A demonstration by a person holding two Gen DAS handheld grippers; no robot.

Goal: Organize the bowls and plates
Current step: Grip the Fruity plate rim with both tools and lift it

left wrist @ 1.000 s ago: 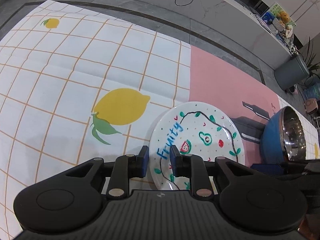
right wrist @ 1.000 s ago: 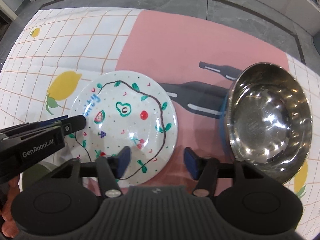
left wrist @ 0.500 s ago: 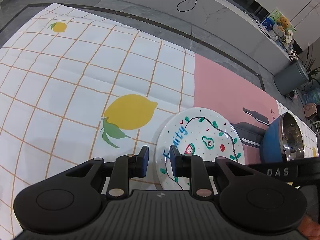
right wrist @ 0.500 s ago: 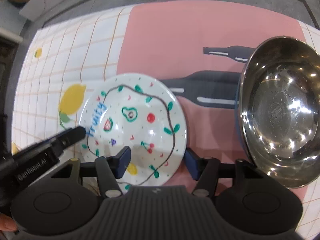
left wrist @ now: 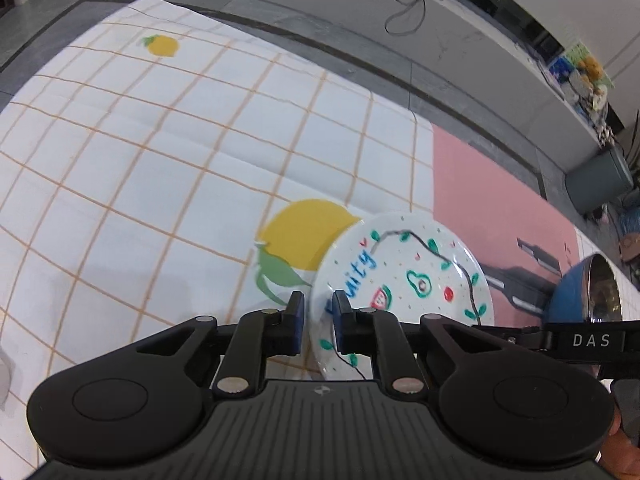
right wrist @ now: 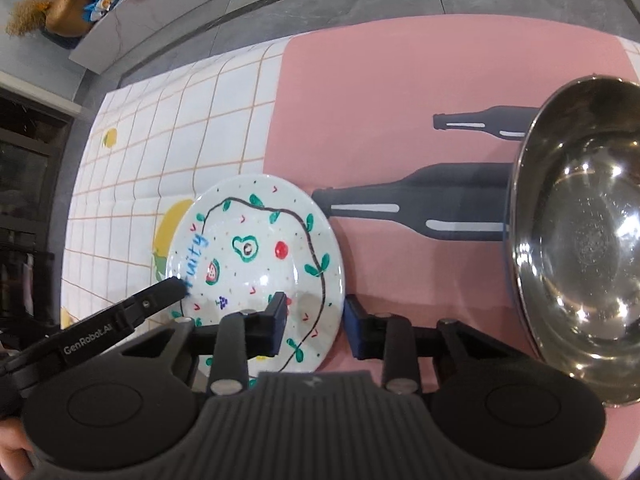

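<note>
Both sets of jaws have narrowed since the earlier frames and are closing at this moment, each with the fruit-painted plate's [left wrist: 408, 276] rim between its fingers. Left gripper [left wrist: 319, 316] sits lower centre of the left wrist view, jaws nearly together astride the plate's left edge by the blue "Fruity" lettering; contact with the pads looks likely but blur leaves it unclear. Right gripper [right wrist: 315, 326] sits lower centre of the right wrist view, jaws narrowed from wide to a moderate gap, straddling the plate's near-right rim; left finger over the plate face, right finger [right wrist: 356, 332] outside the rim with a sliver of gap showing. Plate [right wrist: 256, 264] is centre-left in the right view, now tilted up off the cloth rather than flat, overlapping the printed lemon [left wrist: 300, 232]. Left gripper's finger [right wrist: 160, 296] shows in that view at lower left, tip on the plate's left rim. Steel bowl [right wrist: 580, 240] fills the right side, well apart from the plate, on the pink panel [right wrist: 380, 100] with bottle prints. In the left view the bowl [left wrist: 592, 292] sits at the right edge, blue outside. Checked tablecloth [left wrist: 160, 160] covers upper left.
</note>
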